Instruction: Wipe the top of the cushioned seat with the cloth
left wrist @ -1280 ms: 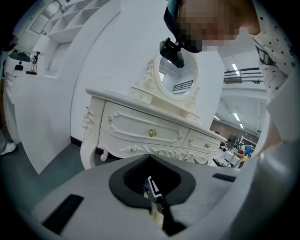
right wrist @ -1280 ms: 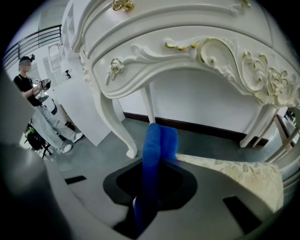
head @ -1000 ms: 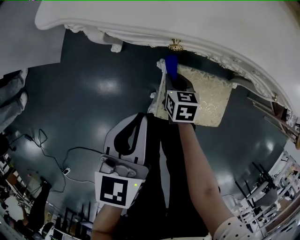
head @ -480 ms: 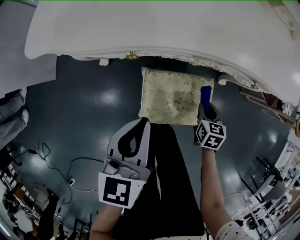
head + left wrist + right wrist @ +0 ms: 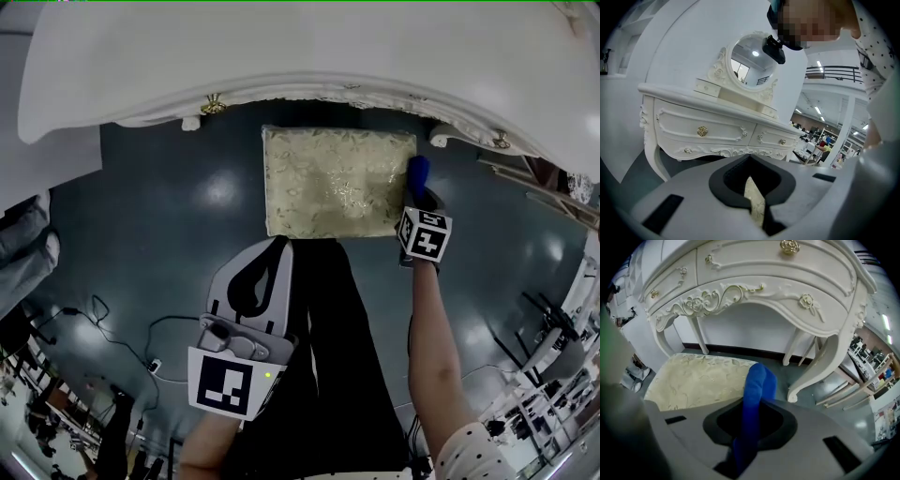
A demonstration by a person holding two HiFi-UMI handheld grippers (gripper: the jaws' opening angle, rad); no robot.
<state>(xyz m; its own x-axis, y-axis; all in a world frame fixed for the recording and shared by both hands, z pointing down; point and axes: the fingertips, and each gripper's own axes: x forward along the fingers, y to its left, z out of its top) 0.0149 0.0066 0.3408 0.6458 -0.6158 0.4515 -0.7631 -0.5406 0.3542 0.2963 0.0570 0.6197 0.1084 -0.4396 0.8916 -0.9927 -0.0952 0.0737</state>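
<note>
my left tongs [image 5: 271, 247] hang low and near me, short of the near edge of the cushioned seat [image 5: 328, 183]. in the left gripper view the jaws sit together with nothing in them. only a thin sliver of the seat's cream fabric [image 5: 754, 202] shows through the slit, with the white dressing table [image 5: 708, 126] and its oval mirror [image 5: 750, 65] beyond.

ahead of these tongs and a little to their right, the seat is a pale gold, leaf-patterned pad, pushed partly under the dressing table's front. it looks padded, so i expect it to give under pressure, and the raised weave may drag at a cloth rather than let it slide.

over at my right tongs [image 5: 419, 199], the jaws are clamped on the blue cloth [image 5: 418, 173]. in the right gripper view a folded loop of it [image 5: 758, 390] stands out past the tips. the seat [image 5: 698, 378] lies left of and below that loop, which hangs over the seat's right edge. i can't tell whether it touches the fabric yet.

the cloth looks soft, light and floppy. the grip falls near the middle of the fold, and i judge that sound, since a short stub will stay firm in the wipe. a longer tail would just fold over. i'd press gently so that cloth, not jaw, meets the cushion.
</note>
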